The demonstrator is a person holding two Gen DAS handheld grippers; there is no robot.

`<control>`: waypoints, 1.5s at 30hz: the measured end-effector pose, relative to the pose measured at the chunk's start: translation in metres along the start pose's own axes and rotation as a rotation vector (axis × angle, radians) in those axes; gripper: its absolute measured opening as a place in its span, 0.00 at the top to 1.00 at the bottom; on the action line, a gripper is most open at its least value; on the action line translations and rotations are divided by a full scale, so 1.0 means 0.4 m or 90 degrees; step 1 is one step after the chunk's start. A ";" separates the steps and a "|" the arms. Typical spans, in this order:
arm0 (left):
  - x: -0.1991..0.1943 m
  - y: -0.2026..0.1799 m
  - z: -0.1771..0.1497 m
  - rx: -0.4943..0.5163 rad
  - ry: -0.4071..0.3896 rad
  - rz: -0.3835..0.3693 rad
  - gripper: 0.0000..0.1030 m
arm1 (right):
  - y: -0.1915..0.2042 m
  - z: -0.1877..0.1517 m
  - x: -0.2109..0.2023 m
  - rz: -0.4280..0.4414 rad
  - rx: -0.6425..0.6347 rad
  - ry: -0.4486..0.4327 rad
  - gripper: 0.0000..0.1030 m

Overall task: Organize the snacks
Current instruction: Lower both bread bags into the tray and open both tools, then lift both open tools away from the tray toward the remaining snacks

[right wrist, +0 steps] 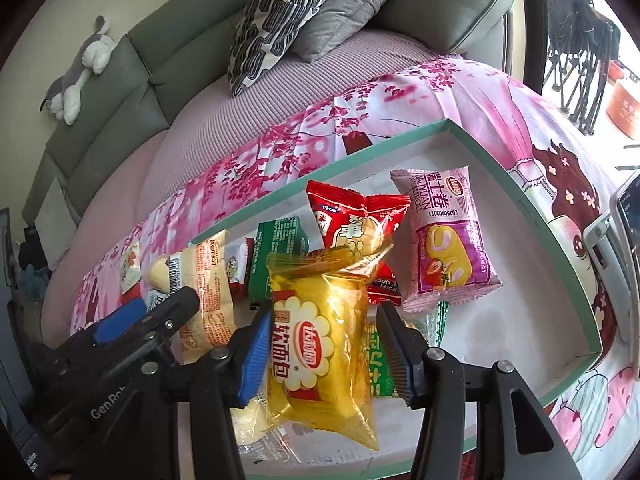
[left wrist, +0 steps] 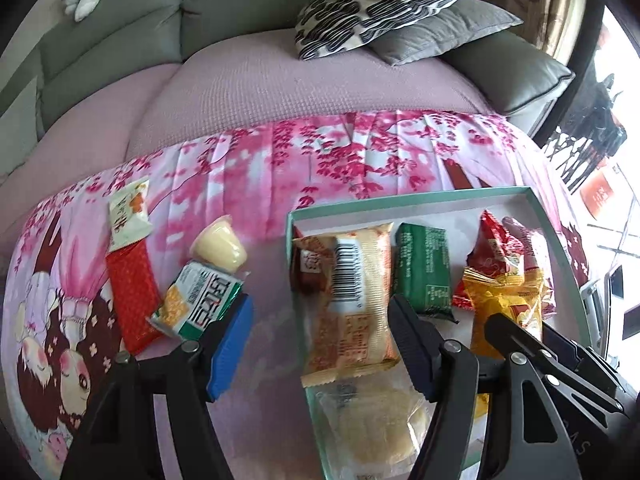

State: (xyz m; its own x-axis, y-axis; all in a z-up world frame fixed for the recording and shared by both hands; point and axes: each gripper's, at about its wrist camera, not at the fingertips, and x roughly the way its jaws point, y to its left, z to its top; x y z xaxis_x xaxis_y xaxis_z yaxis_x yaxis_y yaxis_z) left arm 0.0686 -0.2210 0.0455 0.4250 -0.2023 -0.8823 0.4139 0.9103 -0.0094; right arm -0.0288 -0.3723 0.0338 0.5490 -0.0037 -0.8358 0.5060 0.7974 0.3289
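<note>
Snacks in the green box (right wrist: 516,184), right hand-held gripper (right wrist: 320,356) apart around the yellow bread bag (right wrist: 324,352), left hand-held gripper (left wrist: 320,344) apart over the orange cake pack (left wrist: 352,300).

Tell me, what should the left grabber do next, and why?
Probably swing the left gripper left and close on the green-and-white cracker packet. Its jaws stand open over the tan bread packet, which already lies in the teal-rimmed box, while the cracker packet lies outside on the pink cloth.

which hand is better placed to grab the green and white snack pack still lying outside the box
Left. The left gripper stands open with one pad beside the green and white pack on the cloth; the right gripper straddles the yellow bread packet inside the box.
</note>
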 end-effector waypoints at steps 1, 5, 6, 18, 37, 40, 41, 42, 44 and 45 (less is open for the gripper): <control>0.001 0.004 -0.001 -0.004 0.006 0.006 0.31 | -0.001 -0.001 0.000 0.000 0.000 0.001 0.43; 0.004 0.020 -0.004 -0.019 0.027 0.031 0.28 | -0.002 -0.001 0.003 0.008 0.000 -0.001 0.31; 0.002 0.026 -0.004 -0.025 0.028 0.031 0.28 | -0.001 -0.001 0.004 0.011 -0.001 -0.001 0.29; -0.007 0.075 -0.009 -0.086 0.026 0.068 0.22 | -0.014 0.001 0.002 0.020 0.009 -0.012 0.15; 0.009 0.150 -0.034 -0.156 0.033 0.105 0.06 | -0.016 0.007 -0.009 0.027 0.007 -0.035 0.00; 0.011 0.157 -0.037 -0.165 0.030 0.099 0.03 | -0.015 0.007 -0.012 0.027 0.006 -0.038 0.00; 0.011 0.159 -0.038 -0.169 0.029 0.095 0.03 | -0.015 0.007 -0.013 0.028 0.006 -0.039 0.00; 0.011 0.159 -0.039 -0.171 0.030 0.093 0.03 | -0.015 0.007 -0.013 0.028 0.006 -0.040 0.00; 0.013 0.163 -0.045 -0.173 0.035 0.094 0.03 | -0.014 0.006 -0.014 0.029 0.004 -0.041 0.00; 0.014 0.165 -0.049 -0.174 0.036 0.095 0.03 | -0.014 0.007 -0.014 0.029 0.003 -0.042 0.00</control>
State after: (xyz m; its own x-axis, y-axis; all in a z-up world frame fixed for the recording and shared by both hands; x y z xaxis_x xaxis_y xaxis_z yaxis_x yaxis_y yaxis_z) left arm 0.0824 -0.1547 0.0307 0.4157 -0.0454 -0.9084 0.1159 0.9933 0.0034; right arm -0.0329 -0.3783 0.0379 0.6136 -0.0077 -0.7896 0.4828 0.7949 0.3674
